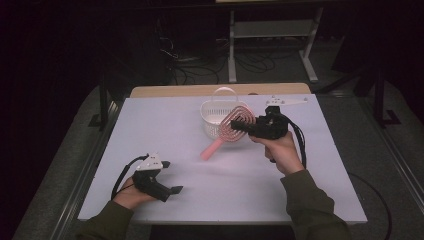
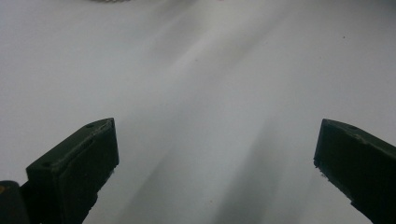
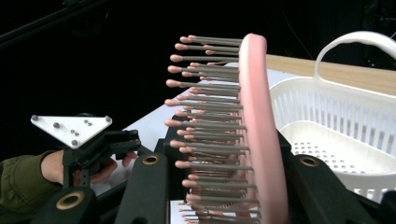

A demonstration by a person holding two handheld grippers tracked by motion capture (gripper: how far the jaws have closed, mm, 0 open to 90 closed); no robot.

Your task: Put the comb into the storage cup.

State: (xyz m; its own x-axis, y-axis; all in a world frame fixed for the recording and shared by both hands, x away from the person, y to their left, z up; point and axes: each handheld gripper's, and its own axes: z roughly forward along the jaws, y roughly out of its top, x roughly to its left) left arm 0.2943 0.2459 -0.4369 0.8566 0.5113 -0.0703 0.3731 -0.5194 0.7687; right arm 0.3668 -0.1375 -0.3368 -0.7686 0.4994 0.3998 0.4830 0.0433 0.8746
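My right gripper (image 1: pixel 250 126) has its jaws clenched on the pink hairbrush (image 1: pixel 231 129), lifting it off the counter (image 1: pixel 165 120) just in front of the white basket (image 1: pixel 216 117), handle slanting down and away from the basket. My left gripper (image 1: pixel 167 177) rests well away from the basket, jaws spread wide with nothing between them.

Both sleeves (image 1: pixel 312 205) were olive green. Left gripper (image 1: pixel 167 177): black body, grey three-cornered plate (image 3: pixel 71 128) with small screws, black cable (image 1: pixel 121 176) looping off. Right gripper (image 3: pixel 229 186): black jaws with brass-ringed screw holes (image 3: pixel 150 160), black cables.
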